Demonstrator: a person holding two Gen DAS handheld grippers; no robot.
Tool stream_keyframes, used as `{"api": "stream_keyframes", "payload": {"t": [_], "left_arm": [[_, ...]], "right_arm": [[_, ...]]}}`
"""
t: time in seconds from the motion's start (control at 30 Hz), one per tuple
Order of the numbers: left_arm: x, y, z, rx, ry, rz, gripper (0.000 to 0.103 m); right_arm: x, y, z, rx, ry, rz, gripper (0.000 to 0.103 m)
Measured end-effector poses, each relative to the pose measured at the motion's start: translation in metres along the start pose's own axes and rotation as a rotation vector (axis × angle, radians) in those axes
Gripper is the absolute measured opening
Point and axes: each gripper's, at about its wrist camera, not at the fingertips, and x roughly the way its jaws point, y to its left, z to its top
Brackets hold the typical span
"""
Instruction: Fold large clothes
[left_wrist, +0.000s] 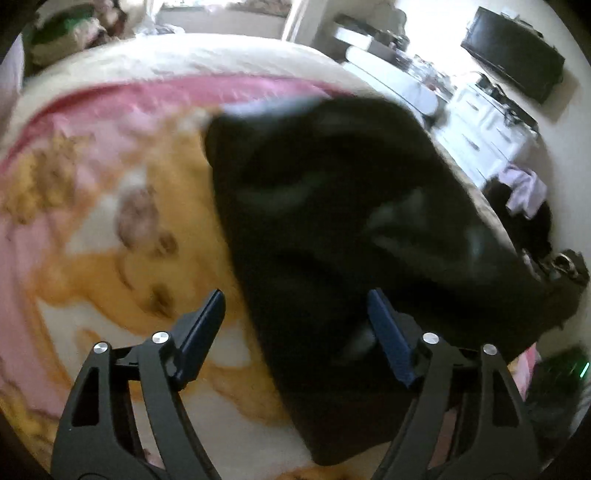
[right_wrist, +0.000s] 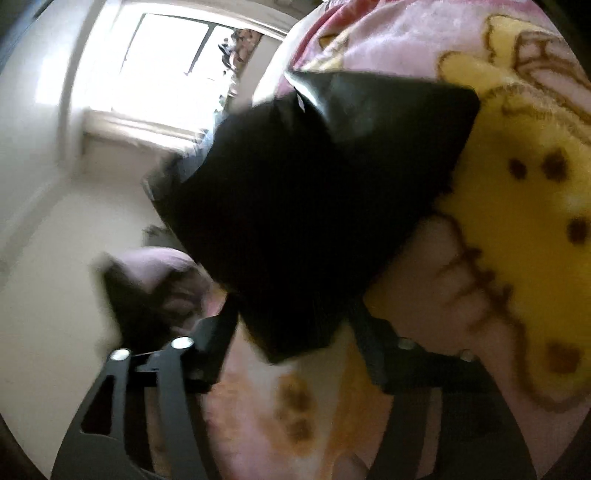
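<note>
The left gripper (left_wrist: 295, 310) has its jaws wide apart, gripping nothing, the black garment (left_wrist: 332, 221) lying between and beyond them on the pink-and-yellow blanket (left_wrist: 110, 221). The right gripper (right_wrist: 291, 317) also stands spread, the garment (right_wrist: 295, 206) blurred and covering its fingertips.

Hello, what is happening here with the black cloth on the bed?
A person with a handheld gripper in each hand is folding a black garment on a bed covered by a pink and yellow cartoon blanket. The left gripper is open, its fingers set on either side of the garment's edge. The right gripper also looks open, with a corner of the garment between its fingers. Both views are blurred.
</note>
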Motion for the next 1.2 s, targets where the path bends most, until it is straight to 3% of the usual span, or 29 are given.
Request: {"api": "stream_keyframes", "payload": {"t": [0.03, 0.1, 0.13, 0.23, 0.43, 0.47, 0.53, 0.63, 0.73, 0.8, 0.9, 1.0, 1.1, 1.2], "left_arm": [[0.001, -0.002, -0.003, 0.004, -0.007, -0.011, 0.07], [0.0, -0.003, -0.008, 0.002, -0.012, -0.041, 0.07], [0.001, -0.005, -0.008, 0.001, -0.012, -0.043, 0.07], [-0.001, -0.005, -0.01, 0.002, -0.017, -0.037, 0.07], [0.0, -0.003, -0.006, -0.006, -0.009, -0.048, 0.07], [0.0, -0.003, -0.005, -0.004, -0.006, -0.047, 0.07], [-0.003, -0.004, -0.003, 0.011, -0.005, -0.041, 0.07], [-0.012, 0.001, 0.002, 0.0, -0.009, -0.069, 0.07], [-0.029, 0.005, 0.01, -0.032, -0.043, -0.122, 0.07], [-0.037, 0.007, 0.017, -0.059, -0.061, -0.158, 0.07], [-0.027, -0.002, 0.022, -0.071, -0.028, -0.192, 0.071], [-0.002, -0.021, 0.017, -0.043, 0.033, -0.185, 0.072], [0.016, -0.041, 0.007, 0.019, 0.052, -0.107, 0.082], [0.021, -0.059, 0.0, 0.09, 0.029, -0.037, 0.086]], "right_arm": [[-0.01, 0.007, 0.011, 0.001, -0.034, 0.005, 0.091], [-0.016, 0.021, 0.036, -0.036, -0.062, -0.021, 0.094], [-0.012, 0.033, 0.053, -0.086, -0.046, -0.075, 0.096], [0.02, 0.056, 0.095, -0.195, 0.066, -0.223, 0.096], [0.085, 0.081, 0.131, -0.309, 0.245, -0.374, 0.093], [0.09, 0.081, 0.136, -0.296, 0.264, -0.356, 0.085], [0.098, 0.085, 0.135, -0.288, 0.274, -0.353, 0.036], [0.103, 0.124, 0.124, -0.467, 0.232, -0.33, 0.015], [0.071, 0.16, 0.125, -0.597, 0.138, -0.207, 0.013], [0.045, 0.158, 0.13, -0.601, 0.097, -0.152, 0.013], [0.031, 0.127, 0.145, -0.573, 0.098, -0.183, 0.013], [0.049, 0.074, 0.152, -0.519, 0.156, -0.283, 0.014], [0.061, 0.035, 0.143, -0.553, 0.135, -0.352, 0.019], [0.054, 0.022, 0.137, -0.549, 0.081, -0.367, 0.034]]}}
